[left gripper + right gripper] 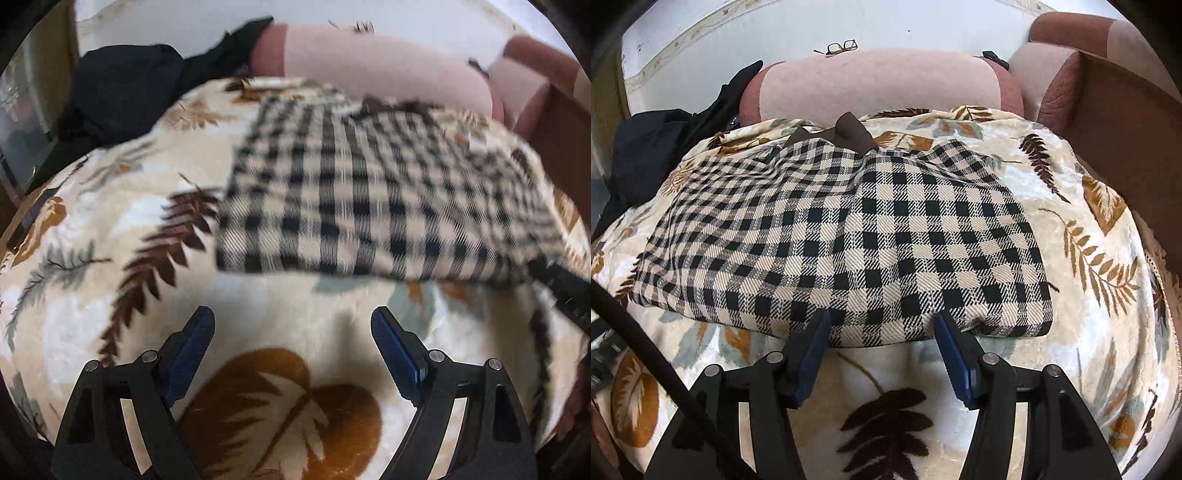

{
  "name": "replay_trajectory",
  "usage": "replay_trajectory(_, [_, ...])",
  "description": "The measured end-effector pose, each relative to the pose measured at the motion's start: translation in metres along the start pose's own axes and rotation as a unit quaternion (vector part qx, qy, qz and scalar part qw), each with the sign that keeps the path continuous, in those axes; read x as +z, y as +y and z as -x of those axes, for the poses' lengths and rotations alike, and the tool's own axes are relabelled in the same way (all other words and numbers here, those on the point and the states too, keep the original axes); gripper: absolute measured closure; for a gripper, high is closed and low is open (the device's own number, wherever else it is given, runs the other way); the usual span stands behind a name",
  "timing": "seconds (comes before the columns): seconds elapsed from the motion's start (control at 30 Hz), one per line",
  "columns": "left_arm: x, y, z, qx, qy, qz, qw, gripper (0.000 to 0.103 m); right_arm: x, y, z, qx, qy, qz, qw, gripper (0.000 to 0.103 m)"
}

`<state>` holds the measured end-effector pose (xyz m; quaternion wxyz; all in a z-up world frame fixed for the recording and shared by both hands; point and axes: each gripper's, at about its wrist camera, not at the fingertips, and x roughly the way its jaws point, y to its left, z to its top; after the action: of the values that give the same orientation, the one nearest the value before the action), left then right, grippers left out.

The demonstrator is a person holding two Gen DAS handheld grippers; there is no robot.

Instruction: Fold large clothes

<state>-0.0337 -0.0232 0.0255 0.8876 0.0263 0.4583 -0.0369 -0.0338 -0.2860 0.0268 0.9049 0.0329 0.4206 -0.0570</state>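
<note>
A black-and-cream checked garment (849, 236) with a brown collar (851, 134) lies folded on a leaf-print blanket (1089, 258). My right gripper (882, 317) is open, its fingertips at the garment's near edge, holding nothing. In the left wrist view the same garment (369, 199) lies ahead and to the right. My left gripper (293, 317) is open and empty over the blanket (110, 221), short of the garment's near edge. The other gripper's black body (565, 291) shows at the garment's right corner.
Pink sofa cushions (879, 85) stand behind the blanket, with glasses (842, 47) on top. Dark clothes (665, 147) are heaped at the left, also in the left wrist view (122, 88). A brown sofa arm (1126, 122) is at the right.
</note>
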Motion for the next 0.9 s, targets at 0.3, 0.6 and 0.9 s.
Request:
replay_trajectory(0.3, [-0.012, -0.006, -0.020, 0.016, -0.019, -0.006, 0.9997, 0.013, -0.005, 0.006, -0.011, -0.003, 0.001, 0.005, 1.000, 0.038])
replay_trajectory(0.6, [-0.002, -0.003, -0.023, 0.011, 0.008, 0.000, 0.9999, 0.012, -0.002, 0.014, -0.010, -0.013, -0.018, 0.012, 1.000, 0.037])
replay_trajectory(0.9, [-0.006, -0.005, -0.024, 0.014, 0.009, -0.006, 0.9998, 0.011, 0.040, 0.015, 0.006, -0.001, -0.067, 0.009, 0.998, 0.037])
